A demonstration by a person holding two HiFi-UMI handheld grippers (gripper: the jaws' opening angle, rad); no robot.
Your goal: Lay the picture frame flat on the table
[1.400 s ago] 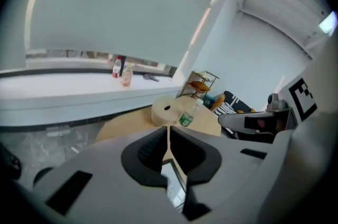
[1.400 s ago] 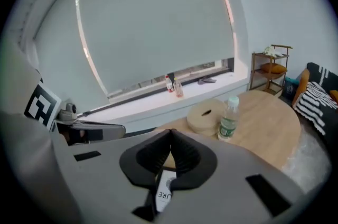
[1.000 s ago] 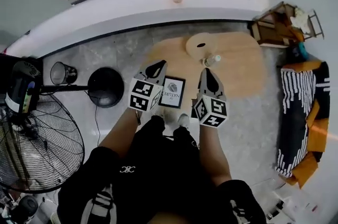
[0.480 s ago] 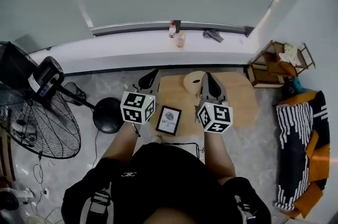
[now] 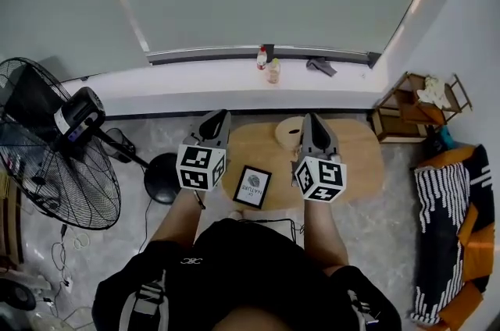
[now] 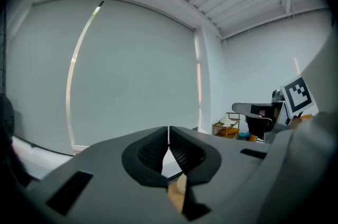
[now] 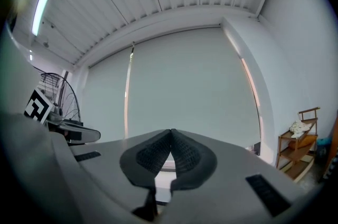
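- We look steeply down on a person in black who holds the left gripper [image 5: 218, 119] and the right gripper [image 5: 311, 121] side by side above a pale wooden table [image 5: 355, 158]. Both point away from the body toward the window wall.
- In the left gripper view we find that gripper's ribbed black jaws pressed together at the tips and pinching nothing. They are aimed at a drawn grey blind.
- The right gripper's jaws meet the same way in its own view, tips touching and nothing held, with the blind and ceiling beyond.
- The picture frame [image 5: 252, 186], dark-rimmed with a light print, sits near the table's front edge with its face turned up to the head camera. In that view it shows between the two marker cubes, and neither gripper touches it.
- A round pale disc [image 5: 291, 132] with a dark hole sits farther back on the table, just beside the right gripper as we see it.
- A black floor fan [image 5: 47, 158] stands at the person's left, two bottles [image 5: 268, 65] stand on the window ledge, and a wooden shelf [image 5: 418, 107] stands at the right.
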